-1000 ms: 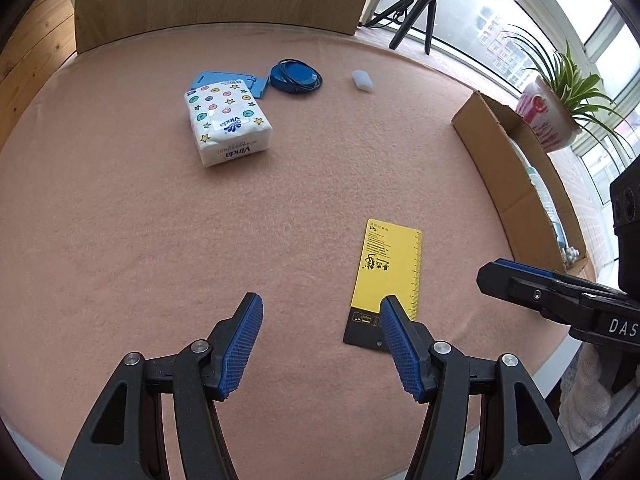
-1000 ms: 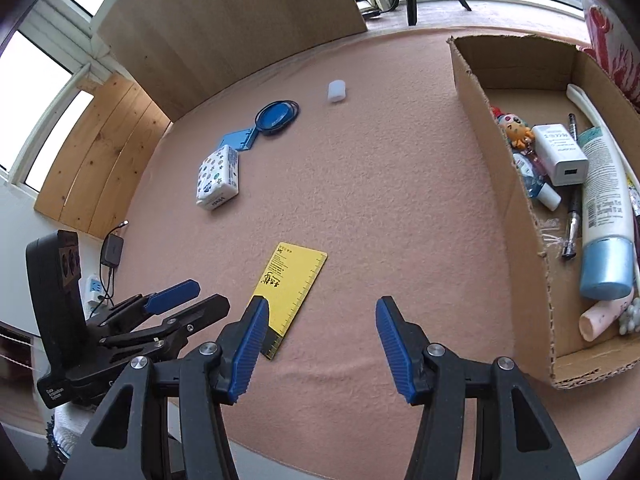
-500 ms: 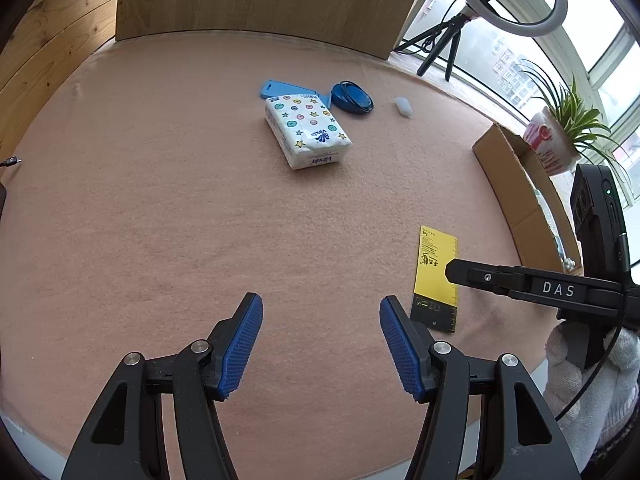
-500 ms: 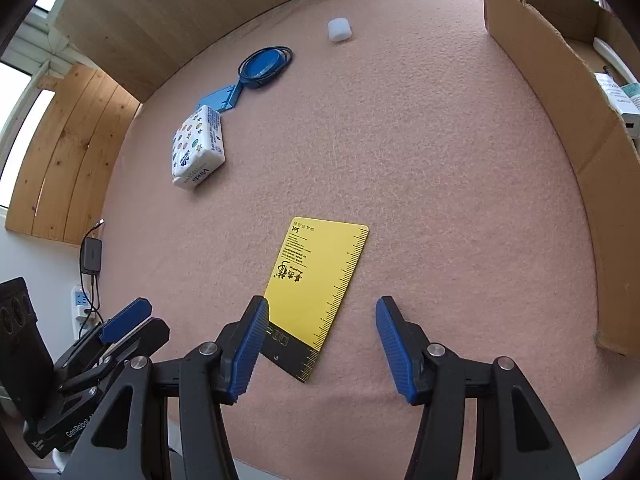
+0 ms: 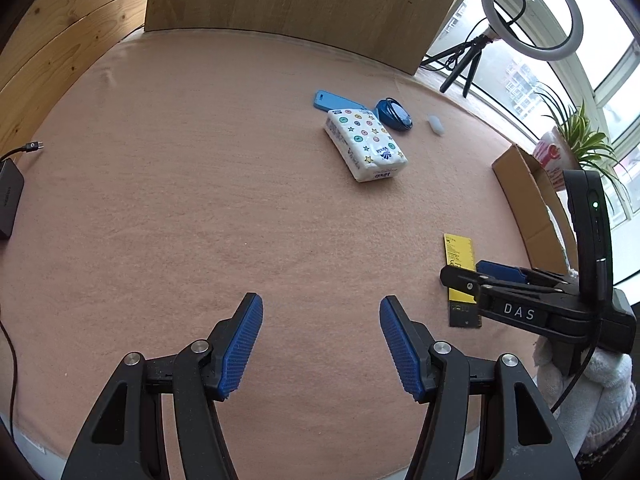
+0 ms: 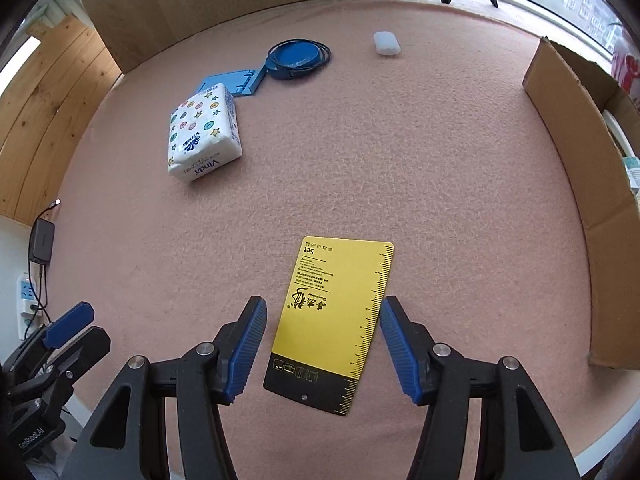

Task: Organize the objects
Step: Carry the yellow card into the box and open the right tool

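Right gripper (image 6: pixel 322 344), jaws opening, straddles the flat yellow card (image 6: pixel 334 320) without touching; pads may skid off. Left gripper (image 5: pixel 320 344) open, empty.

A pink felt-covered table (image 5: pixel 168 184) stands before wood-panelled walls (image 5: pixel 60 36), with bright daylight windows (image 5: pixel 612 76) at the right.

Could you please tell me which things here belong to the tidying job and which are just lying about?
Job in hand:
- yellow card, flat between the opening right tongs
- tissue pack
- blue case
- blue coiled cable
- small white case
- cardboard box

Lying about:
- ring light
- potted plant
- black adapter
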A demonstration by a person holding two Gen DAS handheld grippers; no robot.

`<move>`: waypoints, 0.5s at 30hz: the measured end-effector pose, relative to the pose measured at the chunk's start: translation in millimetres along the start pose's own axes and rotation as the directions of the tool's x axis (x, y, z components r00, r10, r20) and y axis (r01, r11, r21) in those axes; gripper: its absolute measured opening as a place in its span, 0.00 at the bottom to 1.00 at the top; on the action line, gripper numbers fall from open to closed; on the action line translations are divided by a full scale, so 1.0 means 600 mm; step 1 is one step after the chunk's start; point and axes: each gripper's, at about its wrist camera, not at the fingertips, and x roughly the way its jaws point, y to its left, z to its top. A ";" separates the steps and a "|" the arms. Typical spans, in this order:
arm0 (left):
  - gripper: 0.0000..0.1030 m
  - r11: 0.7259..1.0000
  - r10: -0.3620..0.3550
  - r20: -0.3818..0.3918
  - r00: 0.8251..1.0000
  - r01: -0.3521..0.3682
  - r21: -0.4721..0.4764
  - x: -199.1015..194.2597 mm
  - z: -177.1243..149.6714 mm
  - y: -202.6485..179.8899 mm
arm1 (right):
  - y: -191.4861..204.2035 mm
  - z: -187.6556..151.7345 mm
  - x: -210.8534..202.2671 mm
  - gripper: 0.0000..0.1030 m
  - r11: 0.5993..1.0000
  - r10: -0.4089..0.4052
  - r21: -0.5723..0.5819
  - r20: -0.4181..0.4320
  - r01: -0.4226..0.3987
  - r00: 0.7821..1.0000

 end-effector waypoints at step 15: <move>0.63 1.000 -0.012 -0.002 1.000 0.012 0.026 0.014 0.019 -0.018 | 0.004 -0.021 -0.013 0.48 0.998 -0.018 -0.067 0.037 0.020 0.999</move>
